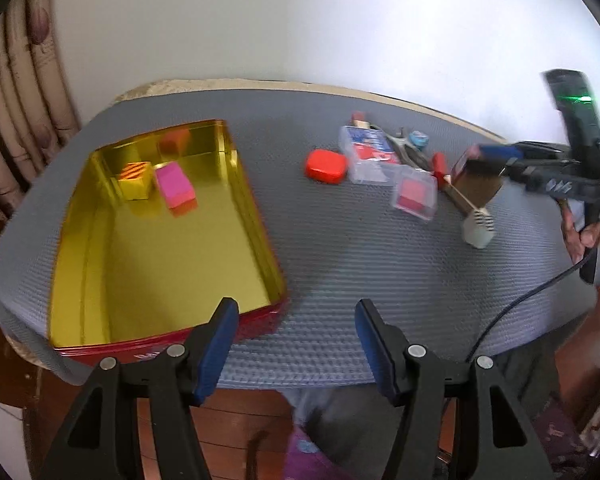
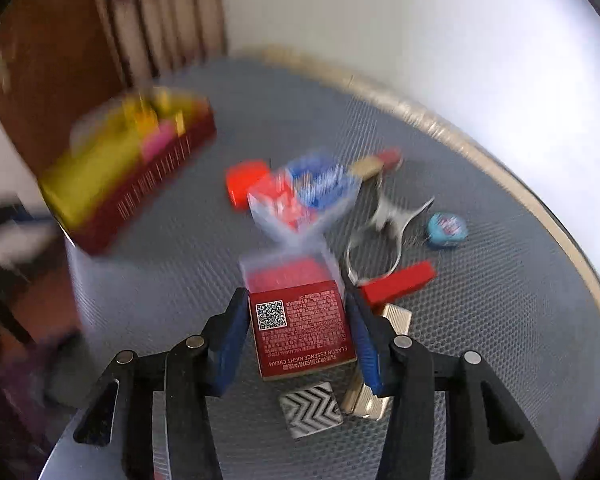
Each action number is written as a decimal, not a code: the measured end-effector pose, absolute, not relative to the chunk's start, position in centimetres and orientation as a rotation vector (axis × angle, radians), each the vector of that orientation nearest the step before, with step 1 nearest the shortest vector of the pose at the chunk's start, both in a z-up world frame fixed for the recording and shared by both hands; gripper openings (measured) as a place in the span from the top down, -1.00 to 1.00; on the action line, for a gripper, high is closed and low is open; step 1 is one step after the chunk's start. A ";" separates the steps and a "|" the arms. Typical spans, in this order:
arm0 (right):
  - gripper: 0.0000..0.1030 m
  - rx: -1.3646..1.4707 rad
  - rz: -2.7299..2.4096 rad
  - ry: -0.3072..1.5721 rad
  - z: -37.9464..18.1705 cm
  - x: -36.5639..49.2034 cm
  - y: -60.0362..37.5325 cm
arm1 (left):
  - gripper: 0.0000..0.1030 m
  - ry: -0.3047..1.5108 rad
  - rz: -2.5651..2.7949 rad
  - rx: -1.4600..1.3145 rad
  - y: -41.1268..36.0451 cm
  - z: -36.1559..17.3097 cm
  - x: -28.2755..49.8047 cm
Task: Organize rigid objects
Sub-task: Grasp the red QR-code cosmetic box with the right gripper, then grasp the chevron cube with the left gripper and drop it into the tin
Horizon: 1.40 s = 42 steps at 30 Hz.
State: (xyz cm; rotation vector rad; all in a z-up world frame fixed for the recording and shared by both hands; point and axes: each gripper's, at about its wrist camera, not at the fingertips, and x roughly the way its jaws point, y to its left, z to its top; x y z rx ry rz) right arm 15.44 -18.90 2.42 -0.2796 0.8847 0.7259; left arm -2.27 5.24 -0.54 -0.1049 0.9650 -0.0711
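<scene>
L wrist view: left tongs (image 1: 296, 344) open, nothing btwn the blue pads, hovering over near edge of tabletop (image 1: 340, 280) (grey textured mat). Gold-lined tin (image 1: 160, 248) w/ red outer wall sits at left side of tabletop; inside, at its far end: pink block (image 1: 175, 188), yellow/orange striped box (image 1: 135, 179) just beside it, orange block (image 1: 174, 141) in far corner. Toward right-far part of tabletop, a cluster: red rounded case (image 1: 325, 165), clear box w/ blue-red print (image 1: 366, 154) touching it, clear box w/ red insert (image 1: 415, 196), metal clip (image 1: 406, 148), small blue round item (image 1: 418, 139). Right tongs (image 1: 486, 160) reach in from right edge, closed on a dark red carton (image 1: 478, 178); cream ridged piece (image 1: 478, 230) nearby.

R wrist view (motion blur): right tongs (image 2: 296, 332) clamp the dark red carton (image 2: 302, 330), QR code + "NIGHT CREAM" text facing camera, pads on both its sides. Below it on mat: zigzag b/w tile (image 2: 311, 410), cream ridged piece (image 2: 370, 396) just beside. Red bar (image 2: 398, 284) right of carton. Tin (image 2: 128, 176) at far left, blurred.
</scene>
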 end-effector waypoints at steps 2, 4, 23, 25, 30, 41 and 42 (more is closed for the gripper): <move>0.11 -0.158 0.658 0.822 3.9 13.8 -22.2 | -0.20 0.968 -0.116 -0.113 4.5 -0.2 -2.1; 0.11 -0.036 0.567 0.799 4.2 12.0 -26.0 | -0.21 0.984 -0.191 -0.106 2.9 0.3 -1.2; 0.10 0.280 0.456 0.797 0.2 4.0 -37.0 | -0.21 1.057 -0.523 0.186 -15.3 -1.9 9.8; 0.10 0.287 0.472 0.804 0.0 4.1 -36.8 | -0.21 1.068 -0.521 0.205 -16.0 -2.7 10.2; 0.10 0.300 0.493 0.827 -0.9 4.3 -36.4 | -0.21 1.081 -0.503 0.250 -17.0 -4.2 10.9; 0.09 0.356 0.467 0.852 -1.9 4.3 -37.5 | 0.42 1.125 -0.497 0.151 -15.9 -4.9 10.9; 0.09 0.352 0.467 0.852 -1.8 4.3 -37.4 | 0.42 1.107 -0.486 0.141 -15.6 -4.3 10.4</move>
